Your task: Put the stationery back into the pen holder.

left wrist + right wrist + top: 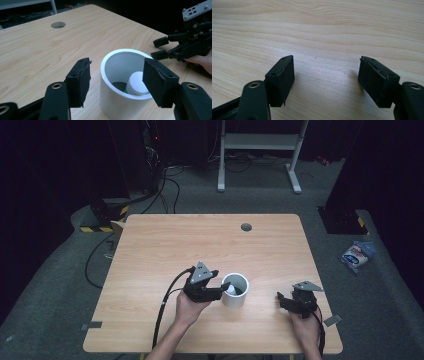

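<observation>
A person sat at a wooden bench (165, 250), holding tongs in each hand. The left tongs (117, 82) stood wide open and empty, straddling a white cup (112, 100) that sat directly in front of them, its rim level with their pads. Inside the cup a small white bottle (136, 83) leaned against the wall nearest the right-hand pad, with something dark on the cup's floor beside it.

Judging from this, the work was at the approach stage: nothing was gripped yet. The next move would likely call for dipping into the cup to take the bottle, or closing on the cup's wall; the narrow mouth leaves little room for open pads.

The right tongs (286, 301) rested low over bare wood, well off to the right of the cup, also open and empty. A round cable hole (58, 24) lay far ahead of the left tongs. Nothing stood between the tongs and the cup.
</observation>
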{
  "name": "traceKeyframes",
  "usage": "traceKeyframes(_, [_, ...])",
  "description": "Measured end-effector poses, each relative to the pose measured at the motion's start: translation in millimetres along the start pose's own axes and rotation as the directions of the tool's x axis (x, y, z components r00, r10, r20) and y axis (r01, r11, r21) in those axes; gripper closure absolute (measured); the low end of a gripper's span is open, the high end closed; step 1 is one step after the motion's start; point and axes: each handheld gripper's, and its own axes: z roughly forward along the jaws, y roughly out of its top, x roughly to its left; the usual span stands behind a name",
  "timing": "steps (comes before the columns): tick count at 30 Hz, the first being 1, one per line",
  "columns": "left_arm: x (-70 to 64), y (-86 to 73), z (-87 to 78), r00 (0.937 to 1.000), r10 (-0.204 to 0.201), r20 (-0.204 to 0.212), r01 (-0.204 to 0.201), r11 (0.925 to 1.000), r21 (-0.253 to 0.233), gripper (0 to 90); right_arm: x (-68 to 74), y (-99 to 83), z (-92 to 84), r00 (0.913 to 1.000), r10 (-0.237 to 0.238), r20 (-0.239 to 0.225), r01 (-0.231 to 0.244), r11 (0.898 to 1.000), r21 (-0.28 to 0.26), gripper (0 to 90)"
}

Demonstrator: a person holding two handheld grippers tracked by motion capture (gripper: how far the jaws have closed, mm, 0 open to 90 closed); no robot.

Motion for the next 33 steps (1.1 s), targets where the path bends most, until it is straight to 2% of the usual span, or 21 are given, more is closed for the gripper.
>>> traceKeyframes(3, [1.3,2.0,-2.7,0.9998,-0.019,-0.007,0.019,0.9995,-0.025,39.2,0.0,0.0,0.0,1.0,0.0,0.0,0.0,1.0,0.0,29.2])
traceKeyframes(4, [2.8,2.7,-4.4,0.9999,-0.01,-0.01,0.01,0.9997,-0.022,39.2,0.0,0.0,0.0,1.0,0.0,0.0,0.0,1.0,0.0,29.2])
traceKeyframes(8, [5.3,4.1,-7.9,0.9996,-0.019,-0.022,0.018,0.9992,-0.037,39.2,0.0,0.0,0.0,1.0,0.0,0.0,0.0,1.0,0.0,29.2])
traceKeyframes(13, [11.2,6.0,-14.1,0.9992,0.0,-0.041,-0.001,0.9995,-0.032,39.0,0.0,0.0,0.0,1.0,0.0,0.0,0.0,1.0,0.0,29.2])
traceKeyframes(17, [13.4,7.9,-17.5,0.9987,-0.021,-0.047,0.019,0.9984,-0.053,39.0,0.0,0.0,0.0,1.0,0.0,0.0,0.0,1.0,0.0,29.2])
traceKeyframes(19, [16.2,9.1,-20.1,0.9986,-0.009,-0.052,0.007,0.9988,-0.048,39.0,0.0,0.0,0.0,1.0,0.0,0.0,0.0,1.0,0.0,29.2])
traceKeyframes(23, [18.9,9.6,-23.2,0.9979,-0.029,-0.058,0.025,0.9975,-0.066,39.0,0.0,0.0,0.0,1.0,0.0,0.0,0.0,1.0,0.0,29.2])
traceKeyframes(24, [21.2,9.9,-25.1,0.9981,-0.008,-0.062,0.005,0.9986,-0.053,39.0,0.0,0.0,0.0,1.0,0.0,0.0,0.0,1.0,0.0,29.2])
traceKeyframes(25, [20.6,9.7,-25.0,0.9975,-0.034,-0.062,0.029,0.9971,-0.071,39.0,0.0,0.0,0.0,1.0,0.0,0.0,0.0,1.0,0.0,29.2])
traceKeyframes(30, [26.0,10.4,-30.6,0.997,-0.026,-0.073,0.021,0.9975,-0.067,39.0,0.0,0.0,0.0,1.0,0.0,0.0,0.0,1.0,0.0,29.2])
traceKeyframes(32, [26.7,10.6,-31.8,0.9963,-0.041,-0.075,0.035,0.9963,-0.079,39.0,0.0,0.0,0.0,1.0,0.0,0.0,0.0,1.0,0.0,29.2])
traceKeyframes(33, [28.2,10.9,-33.3,0.9964,-0.031,-0.079,0.025,0.9972,-0.071,39.1,0.0,0.0,0.0,1.0,0.0,0.0,0.0,1.0,0.0,29.2])
